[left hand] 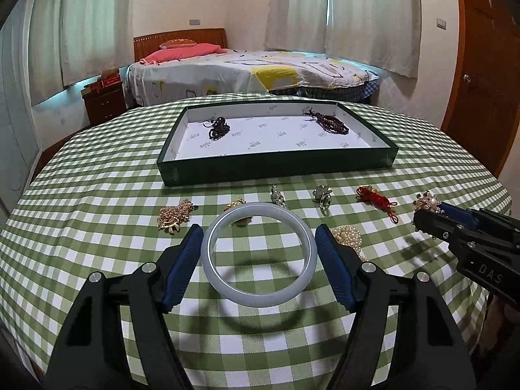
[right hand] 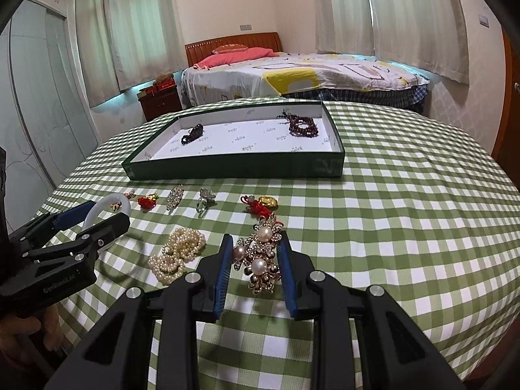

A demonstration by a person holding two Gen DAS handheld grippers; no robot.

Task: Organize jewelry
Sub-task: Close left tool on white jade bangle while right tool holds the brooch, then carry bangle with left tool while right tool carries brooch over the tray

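A pale bangle (left hand: pixel 259 253) is being clamped by the left gripper (left hand: pixel 259 253) above the desk (left hand: pixel 97 195); a pearl brooch (right hand: pixel 260 255) is being pinched by the right gripper (right hand: pixel 256 256), near the tray (right hand: pixel 234 164).

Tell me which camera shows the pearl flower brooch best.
Right wrist view: the pearl flower brooch fills the centre, gripped between the right gripper pads. In the left wrist view it is small at the right edge, partly behind the fingers.
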